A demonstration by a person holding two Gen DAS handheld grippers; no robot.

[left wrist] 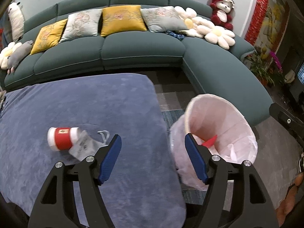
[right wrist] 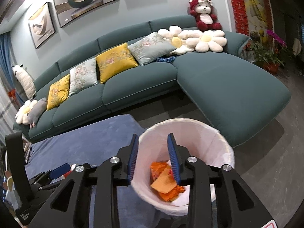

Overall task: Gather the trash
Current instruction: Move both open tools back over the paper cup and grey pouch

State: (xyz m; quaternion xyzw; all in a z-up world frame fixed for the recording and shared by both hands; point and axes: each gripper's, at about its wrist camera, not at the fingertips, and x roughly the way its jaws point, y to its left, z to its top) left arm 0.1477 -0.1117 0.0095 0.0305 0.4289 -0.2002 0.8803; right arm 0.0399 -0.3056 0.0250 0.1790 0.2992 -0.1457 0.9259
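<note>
Bin (right wrist: 224, 148) with a pale pink liner stands on the floor just off the right edge of the blue-covered table (left wrist: 95, 102). Inside, seen from the right wrist view: a heap of orange wrappers (right wrist: 165, 184) at the bottom, crumpled. The left wrist view shows only a red scrap (left wrist: 210, 141) past the rim; rest of the contents hidden from that angle.

Right gripper (right wrist: 153, 158) sits over the bin mouth, jaws partly apart, nothing between the pads. Orange wrappers lie below and between the fingers, not touching them.

Left gripper (left wrist: 153, 157) jaws spread wide, empty. It straddles the table's right edge: left finger (left wrist: 111, 159) over the blue cover, right finger (left wrist: 195, 159) in front of the bin rim.

Trash still on the table: a red-and-white paper cup (left wrist: 62, 138) lying on its side, and a grey mask (left wrist: 85, 146) with ear loops touching the cup's open end. Both are left of the left gripper's left finger; the mask's corner runs just behind that fingertip, contact can't be told. Cup is clear of the finger.

Left gripper (right wrist: 58, 171) also shows at the lower left of the right wrist view, over the table.
</note>
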